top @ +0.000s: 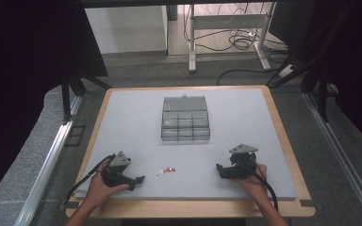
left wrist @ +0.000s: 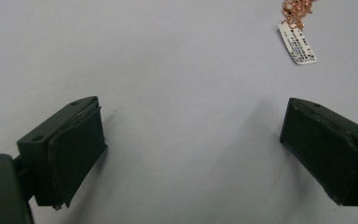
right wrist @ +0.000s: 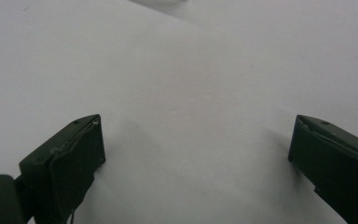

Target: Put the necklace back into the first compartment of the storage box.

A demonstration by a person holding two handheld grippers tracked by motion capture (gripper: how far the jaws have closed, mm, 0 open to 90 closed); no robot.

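Necklace (top: 166, 171) with tag lies on tabletop (top: 245, 141) between both open, empty grippers, nearer left gripper (top: 139, 179), ahead-right of its jaws; right gripper (top: 219, 167) farther.

The mat (top: 136, 122) in the middle of the high view looks soft, matt and smooth, pale grey. The table (top: 287, 141) edge around it looks like light wood. The box (top: 185, 118) at the centre is see-through plastic. The chain (left wrist: 297, 9), upper right in the left gripper view, is shiny coppery metal, with a paper-like tag (left wrist: 298, 44). The pads (left wrist: 74, 154) look dull black and rubbery.
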